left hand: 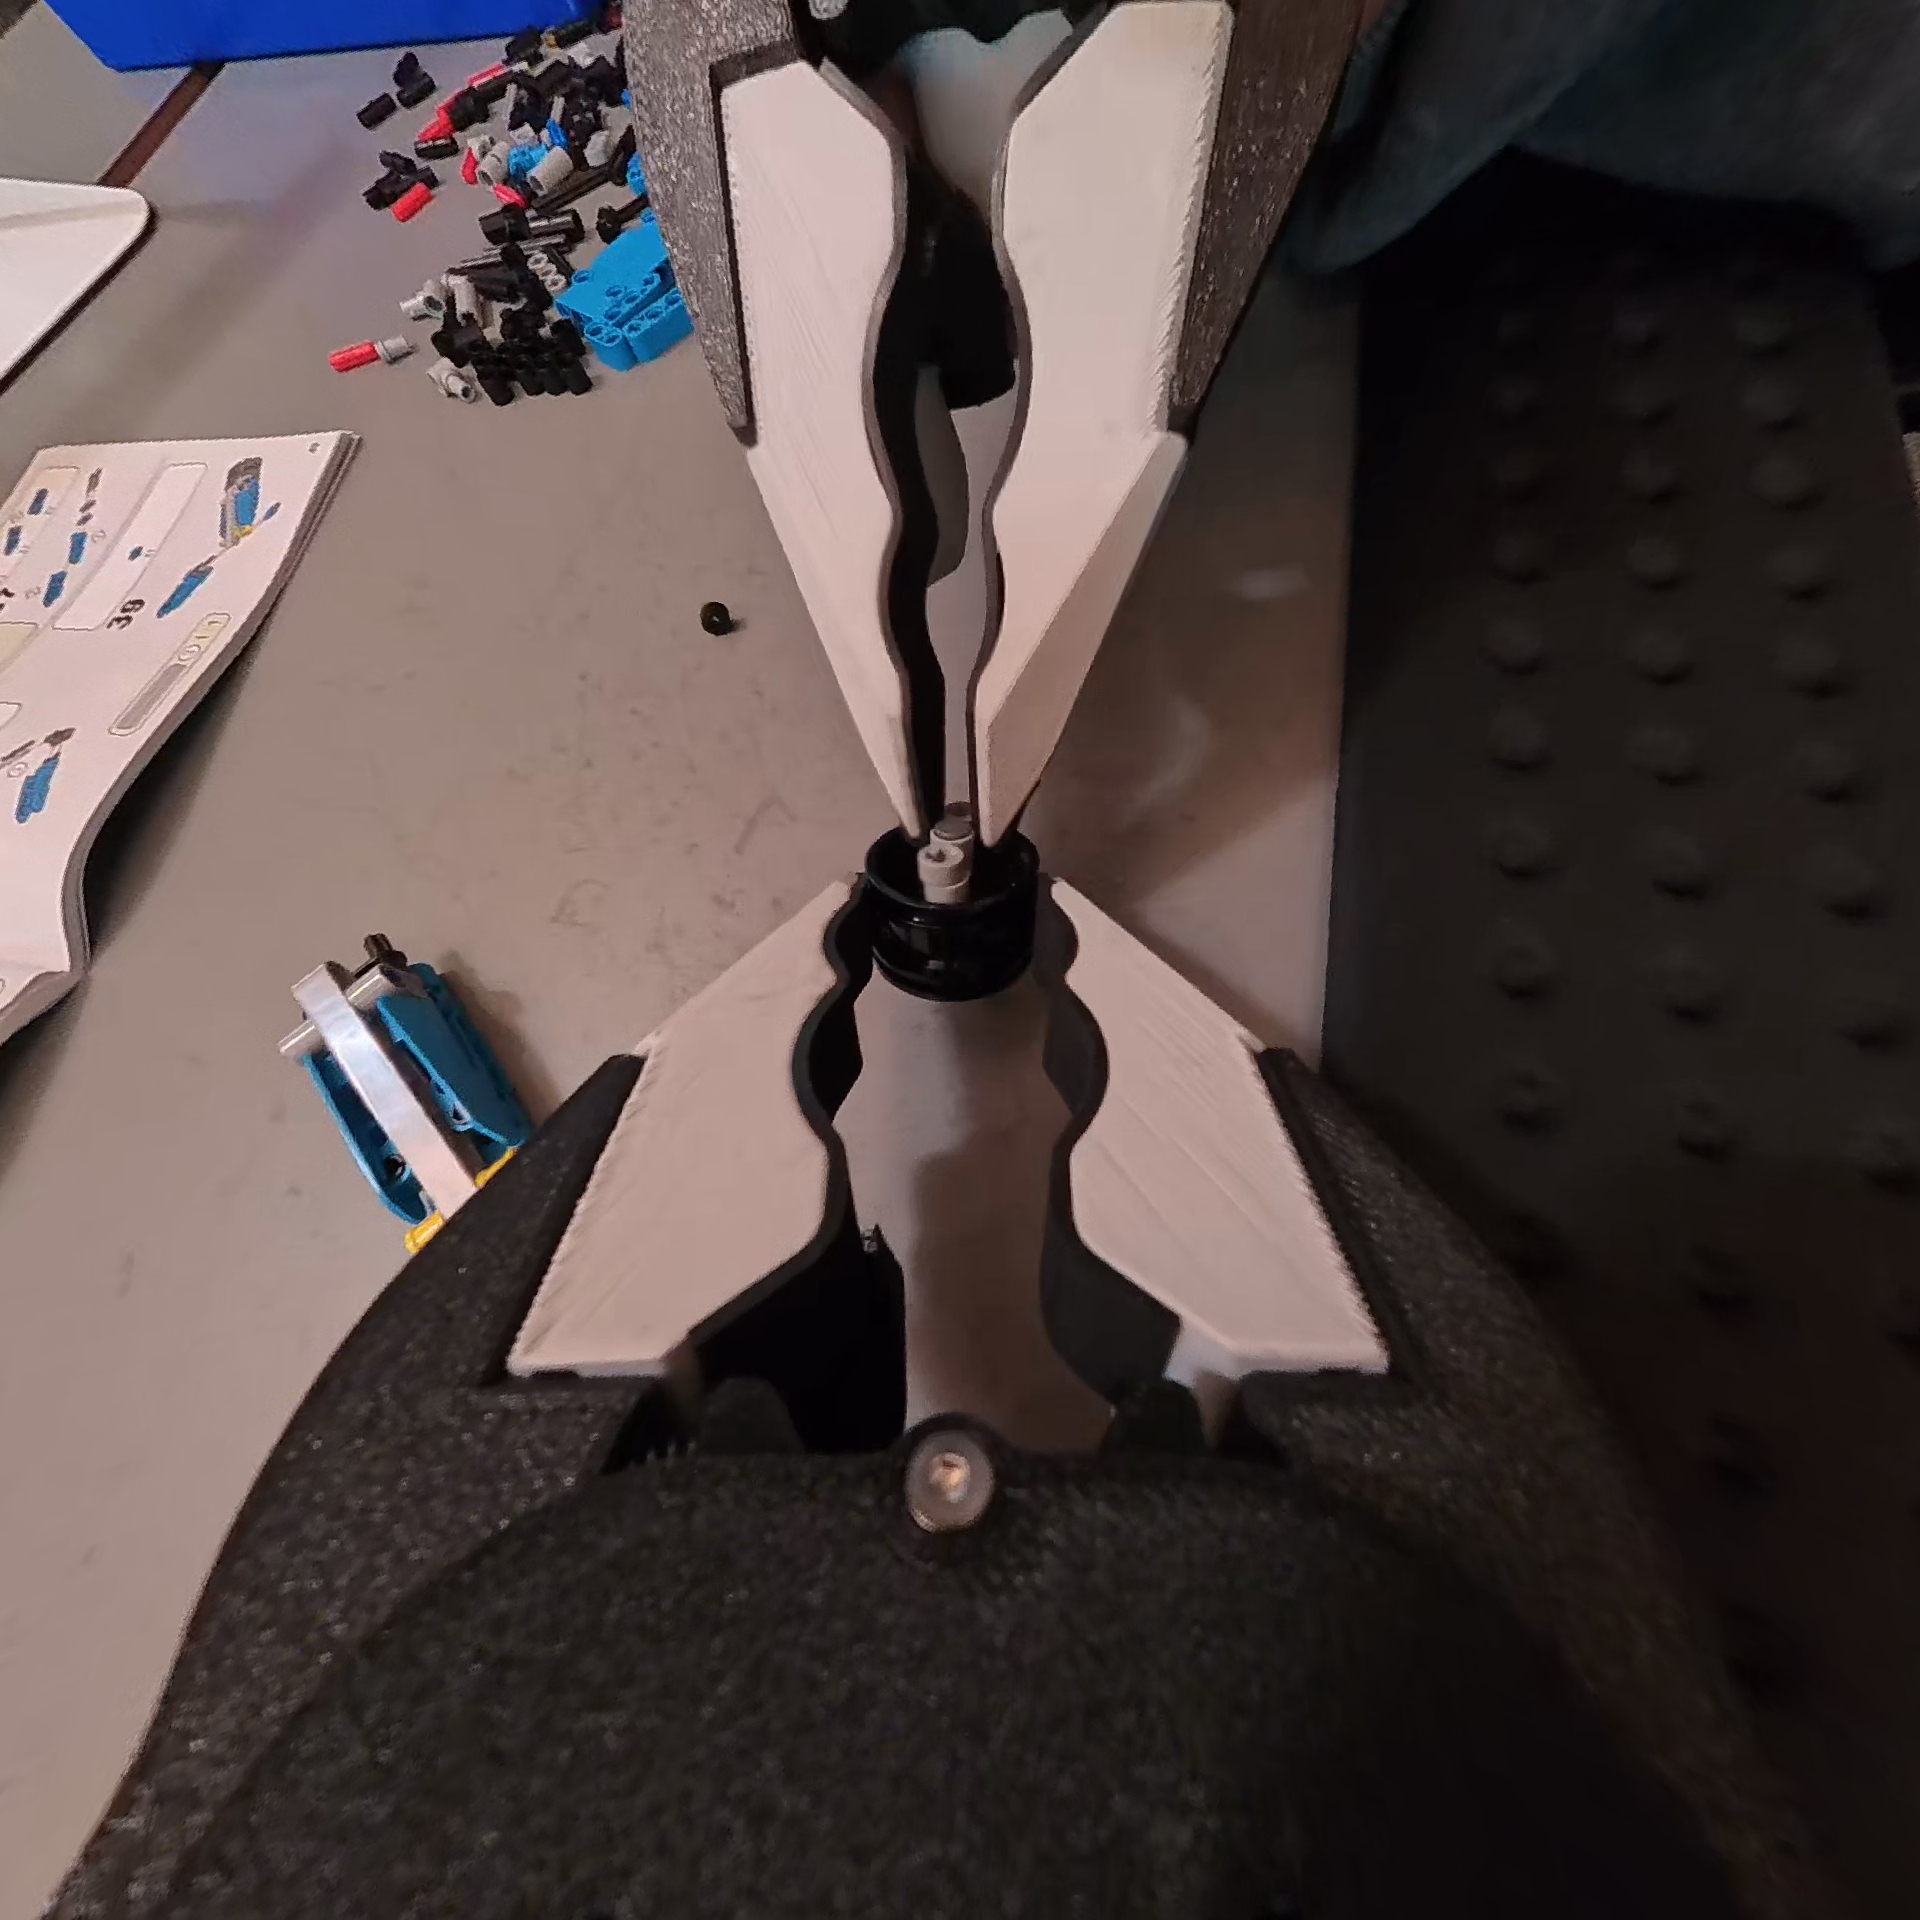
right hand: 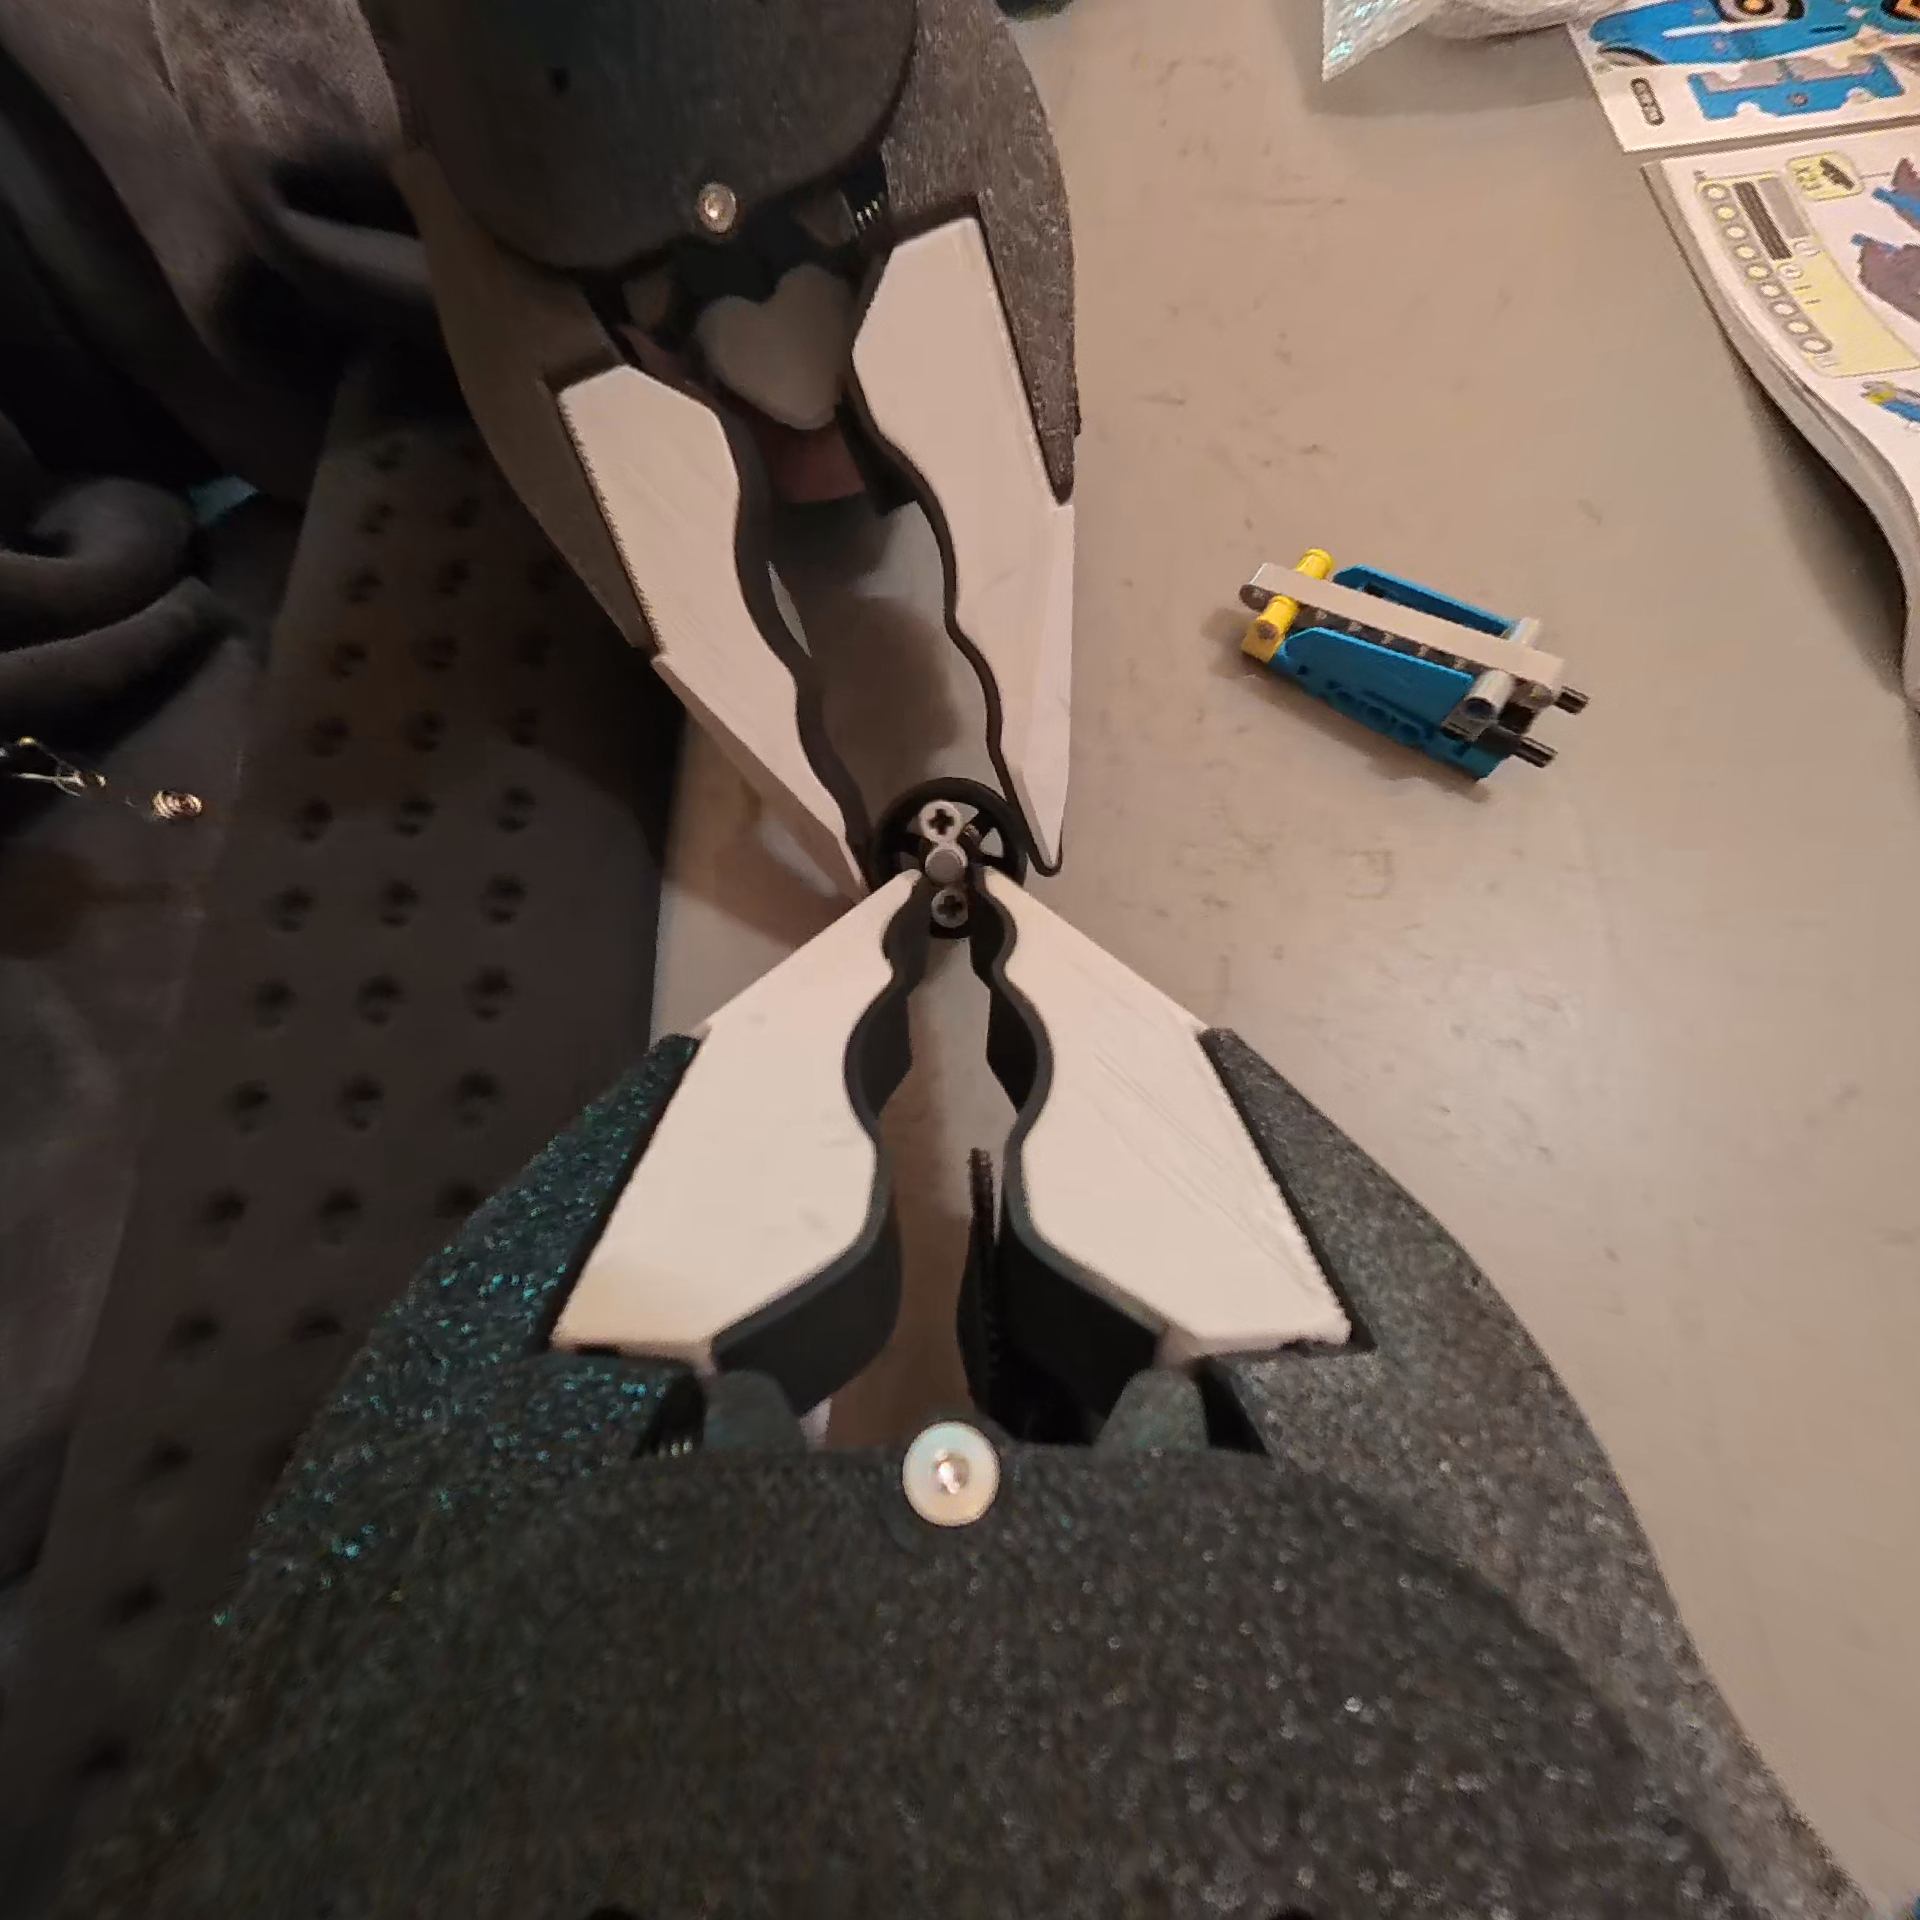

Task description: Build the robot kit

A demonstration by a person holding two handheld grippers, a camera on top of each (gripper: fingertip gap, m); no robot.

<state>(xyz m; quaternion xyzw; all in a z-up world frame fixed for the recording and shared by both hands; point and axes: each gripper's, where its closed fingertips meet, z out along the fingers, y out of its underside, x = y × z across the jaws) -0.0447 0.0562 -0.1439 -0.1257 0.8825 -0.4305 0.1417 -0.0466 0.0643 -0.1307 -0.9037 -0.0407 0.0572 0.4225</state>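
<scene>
Table (left hand: 540, 727): smooth grey, scuffed; you work just above its near edge.
Left gripper (left hand: 951, 899): your white ribbed fingers clamp the black grooved wheel (left hand: 951, 930); keep it square.
Right gripper (right hand: 948, 888): fingers pinched on the grey pin piece (right hand: 945, 862); push straight along the hub, though the seating is hard to judge.
</scene>
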